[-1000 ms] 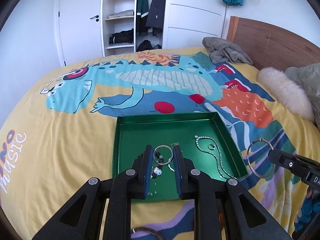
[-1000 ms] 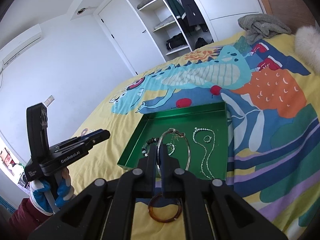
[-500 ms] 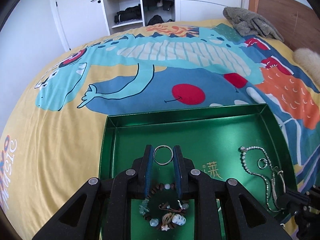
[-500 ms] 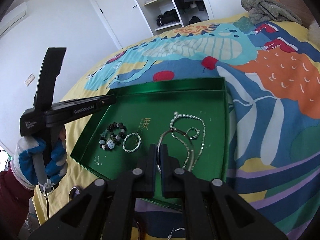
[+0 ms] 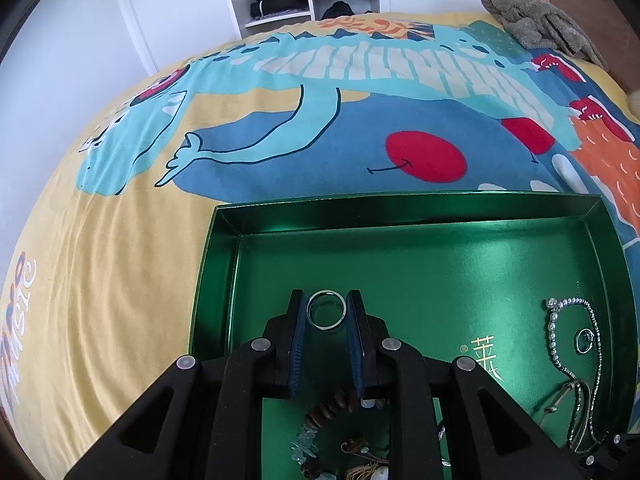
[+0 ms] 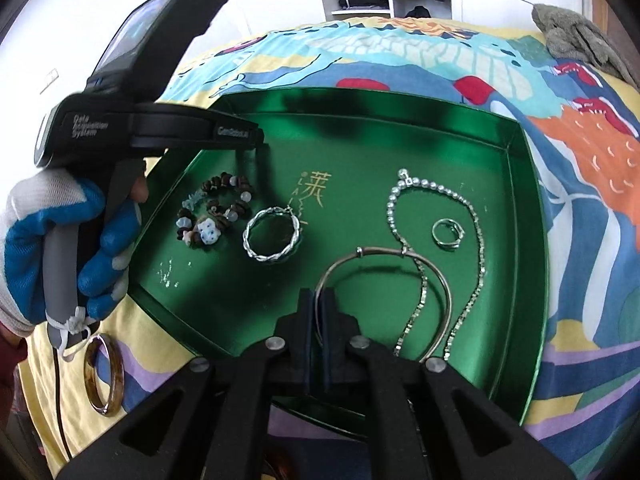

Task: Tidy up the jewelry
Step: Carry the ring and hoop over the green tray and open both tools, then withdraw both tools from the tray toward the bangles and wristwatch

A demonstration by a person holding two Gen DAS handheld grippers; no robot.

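Where rings lie, a tortoiseshell bangle (image 6: pixel 105 376) beside green tray (image 6: pixel 532 280).

Showing now: one green tray (image 6: pixel 516 152); two rings (image 5: pixel 326 315) (image 6: pixel 447 233); two bangles (image 6: pixel 384 280) (image 6: pixel 105 376); one twisted bracelet (image 6: pixel 272 237); one beaded bracelet (image 6: pixel 214 216); one chain necklace (image 6: pixel 440 248); two grippers (image 5: pixel 326 320) (image 6: pixel 318 320).

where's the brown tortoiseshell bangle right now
In the right wrist view the brown tortoiseshell bangle lies on the bedspread outside the green tray, lower left, below the gloved hand.
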